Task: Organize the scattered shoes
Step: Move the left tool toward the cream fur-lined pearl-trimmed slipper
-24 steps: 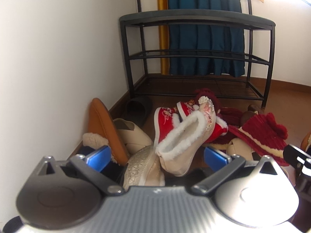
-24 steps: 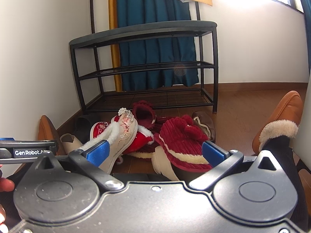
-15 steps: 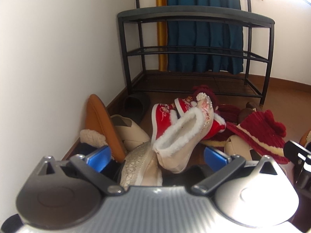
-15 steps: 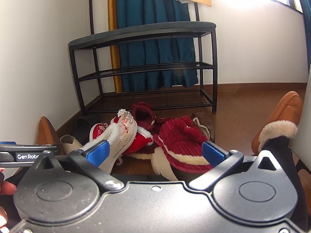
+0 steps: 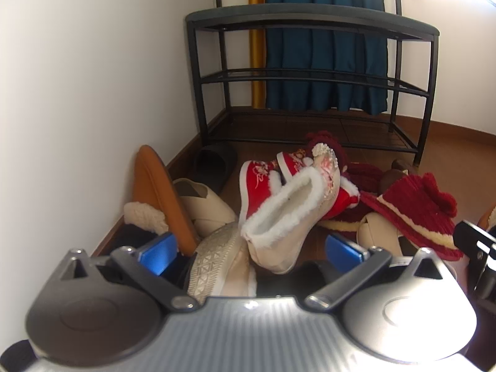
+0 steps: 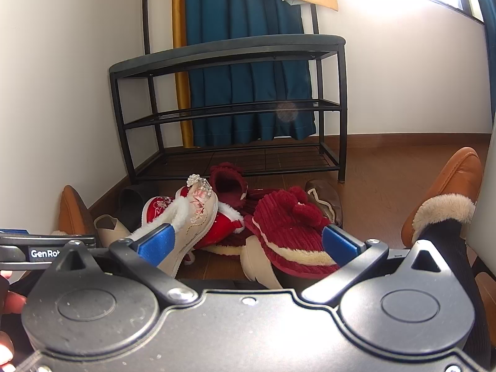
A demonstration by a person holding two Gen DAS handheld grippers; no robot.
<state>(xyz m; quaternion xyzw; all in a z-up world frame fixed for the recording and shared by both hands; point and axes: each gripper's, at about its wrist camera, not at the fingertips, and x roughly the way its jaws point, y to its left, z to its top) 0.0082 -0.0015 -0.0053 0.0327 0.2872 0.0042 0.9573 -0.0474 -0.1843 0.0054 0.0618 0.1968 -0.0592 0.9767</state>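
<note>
Not much has changed in the last second, both the left gripper (image 5: 251, 252) and right gripper (image 6: 248, 241) have just crept a bit nearer the shoe pile (image 5: 288, 204) on the floor before the empty shoe rack (image 6: 229, 108), jaws wide open holding nothing, so sorting hasn't really started.

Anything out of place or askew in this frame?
Yes: shoes lie heaped on the floor before the bare shoe rack. A cream fur-lined boot tilts across red embroidered shoes, and a tan slipper stands on edge against the wall.
</note>
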